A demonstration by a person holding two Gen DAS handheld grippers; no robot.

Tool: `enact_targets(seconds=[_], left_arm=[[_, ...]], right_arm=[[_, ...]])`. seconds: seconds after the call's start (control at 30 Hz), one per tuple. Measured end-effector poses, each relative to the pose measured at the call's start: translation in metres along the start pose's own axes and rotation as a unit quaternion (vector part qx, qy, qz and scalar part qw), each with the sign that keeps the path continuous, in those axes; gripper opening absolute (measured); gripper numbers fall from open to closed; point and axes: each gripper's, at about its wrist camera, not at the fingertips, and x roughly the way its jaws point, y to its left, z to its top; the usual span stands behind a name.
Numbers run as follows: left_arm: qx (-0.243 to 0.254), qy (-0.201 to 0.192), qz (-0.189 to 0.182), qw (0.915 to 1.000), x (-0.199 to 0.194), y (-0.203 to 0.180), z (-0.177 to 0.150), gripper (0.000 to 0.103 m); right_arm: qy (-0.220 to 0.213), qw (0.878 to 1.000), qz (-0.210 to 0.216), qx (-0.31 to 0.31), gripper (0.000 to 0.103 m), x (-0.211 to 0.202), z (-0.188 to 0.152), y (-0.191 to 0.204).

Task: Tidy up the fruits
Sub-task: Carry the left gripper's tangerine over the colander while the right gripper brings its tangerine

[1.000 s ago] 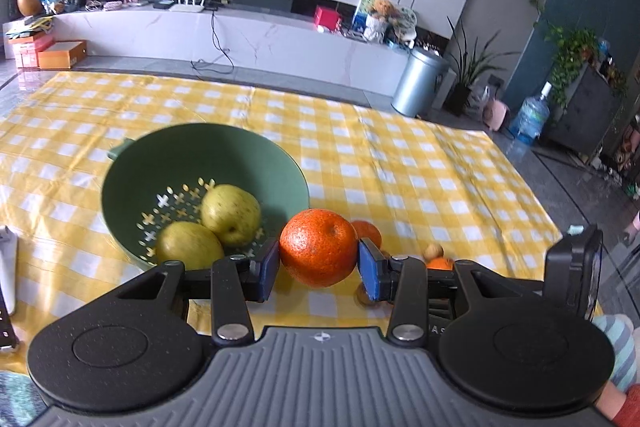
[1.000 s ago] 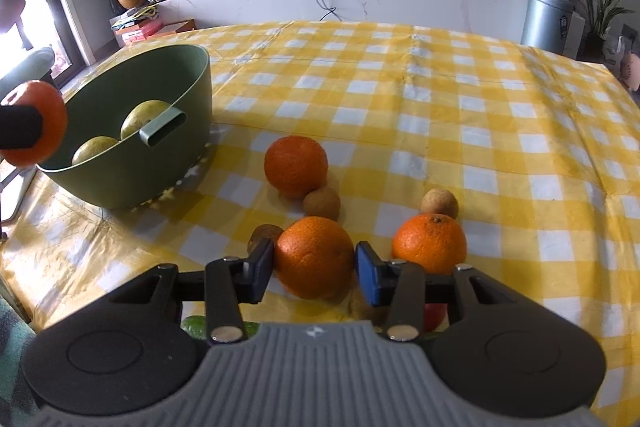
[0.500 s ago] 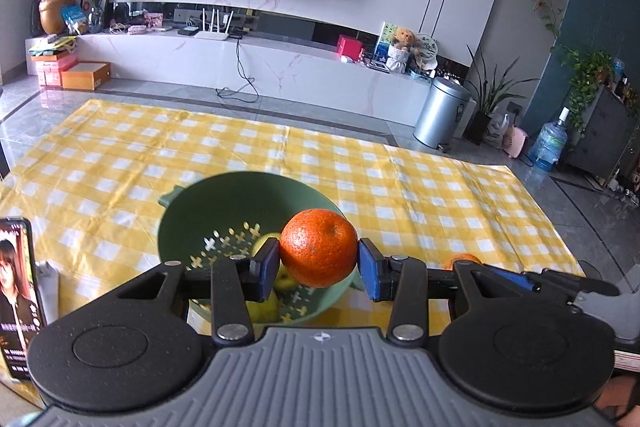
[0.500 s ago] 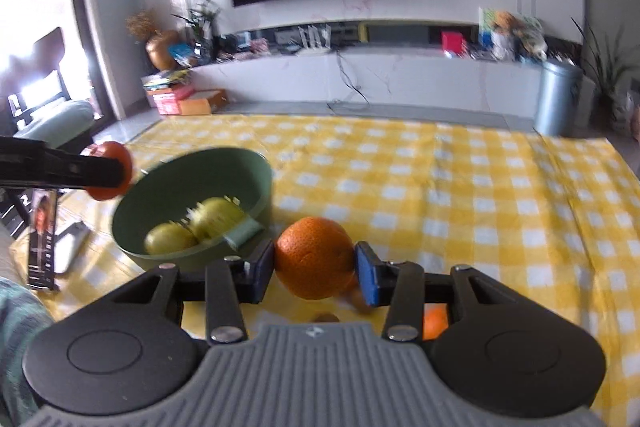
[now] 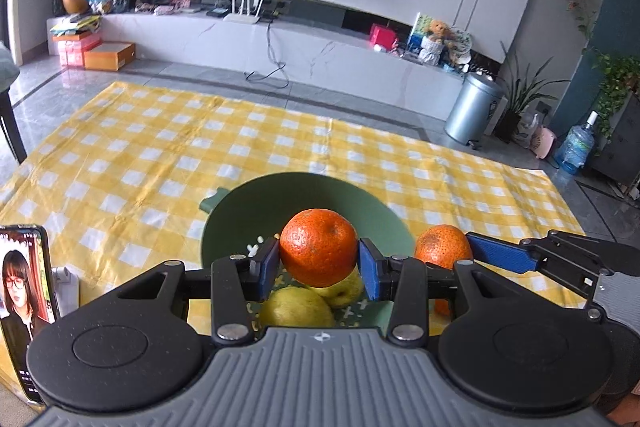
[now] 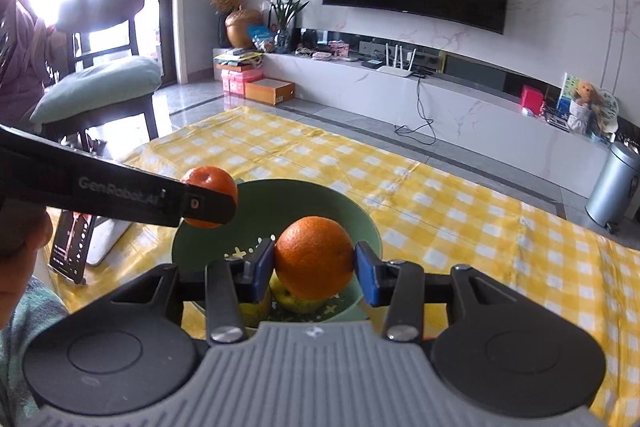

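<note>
In the left wrist view, the left gripper [image 5: 318,263] sits at lower centre, its blue pads partly closed and pressed on a round orange fruit [image 5: 318,251] held above the green plastic colander bowl [image 5: 304,195]. Two yellow-green pears [image 5: 297,307] lie in that bowl on the yellow-and-white checked cloth [image 5: 160,155]. At right, the right gripper [image 5: 466,253] clamps a second orange [image 5: 442,247] beside the bowl's rim. A black phone [image 5: 24,303] stands at lower left.
</note>
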Motion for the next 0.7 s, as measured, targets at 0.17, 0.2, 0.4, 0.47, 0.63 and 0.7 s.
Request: enact_targets(seconds=[0.17, 0.2, 0.4, 0.47, 0.63, 0.7], left_arm=[[-0.011, 0.024, 0.003, 0.9996, 0.021, 0.012, -0.001, 0.047], [-0.012, 0.028, 0.002, 0.9995, 0.025, 0.014, -0.002, 0.047], [-0.030, 0.041, -0.003, 0.9987, 0.045, 0.024, -0.003, 0.047], [-0.033, 0.044, -0.002, 0.9985, 0.050, 0.026, -0.003, 0.047], [-0.044, 0.052, 0.002, 0.9977, 0.063, 0.032, -0.004, 0.047], [-0.050, 0.054, 0.002, 0.9972, 0.067, 0.035, -0.004, 0.047]], right_arm=[[0.026, 0.999, 0.001, -0.030, 0.041, 0.030, 0.004, 0.004], [0.031, 0.999, 0.001, -0.036, 0.041, 0.035, 0.004, 0.005], [0.052, 0.997, 0.006, -0.054, 0.041, 0.064, 0.008, 0.004], [0.054, 0.997, 0.008, -0.057, 0.041, 0.072, 0.009, 0.004], [0.052, 0.995, 0.006, -0.087, 0.041, 0.089, 0.015, 0.008], [0.052, 0.993, 0.005, -0.103, 0.041, 0.095, 0.016, 0.010]])
